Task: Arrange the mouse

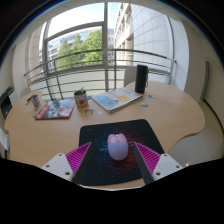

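The tool (112,160) is spread wide and grips nothing. The white mouse (118,146) lies between its pink pads (78,156), clear of both, on a dark mouse pad (110,135), its long axis running straight away from the tool. Beyond on the wooden tabletop (170,115) are a cup (81,99), papers (113,98) and a book (54,109).

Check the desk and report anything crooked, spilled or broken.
Nothing stands out. The mouse sits upright on the dark mouse pad, between the open gripper fingers with gaps either side. Books and a cup beyond lie undisturbed; no spills visible.
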`<action>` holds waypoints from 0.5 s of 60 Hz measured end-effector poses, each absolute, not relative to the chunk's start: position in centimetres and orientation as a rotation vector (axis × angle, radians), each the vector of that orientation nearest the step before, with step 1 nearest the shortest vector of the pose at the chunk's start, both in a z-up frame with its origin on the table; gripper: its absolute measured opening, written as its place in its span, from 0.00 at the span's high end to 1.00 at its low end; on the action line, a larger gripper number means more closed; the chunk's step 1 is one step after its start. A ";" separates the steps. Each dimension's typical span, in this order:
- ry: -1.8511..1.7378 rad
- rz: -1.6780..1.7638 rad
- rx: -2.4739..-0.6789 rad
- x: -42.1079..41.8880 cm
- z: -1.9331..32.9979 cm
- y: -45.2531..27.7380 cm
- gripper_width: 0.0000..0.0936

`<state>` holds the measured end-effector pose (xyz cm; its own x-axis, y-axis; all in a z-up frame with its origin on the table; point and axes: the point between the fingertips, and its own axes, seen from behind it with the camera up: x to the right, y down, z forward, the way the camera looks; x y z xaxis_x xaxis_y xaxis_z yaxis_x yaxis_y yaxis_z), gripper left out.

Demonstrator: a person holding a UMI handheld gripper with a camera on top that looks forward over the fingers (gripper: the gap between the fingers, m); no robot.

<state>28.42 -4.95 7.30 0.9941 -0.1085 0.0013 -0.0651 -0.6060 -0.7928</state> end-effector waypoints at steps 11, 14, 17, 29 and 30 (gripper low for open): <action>0.134 -0.137 -2.146 25.4 13.9 -12.8 0.10; 0.132 -0.159 -2.136 24.5 15.0 -15.1 0.10; 0.131 -0.173 -2.129 23.5 16.1 -17.4 0.09; 0.115 -0.205 -2.122 21.0 17.5 -23.8 0.10; 0.115 -0.204 -2.122 20.9 17.6 -24.1 0.10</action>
<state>20.92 -24.10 17.57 0.9815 -0.1630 0.1006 -0.0012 -0.5305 -0.8477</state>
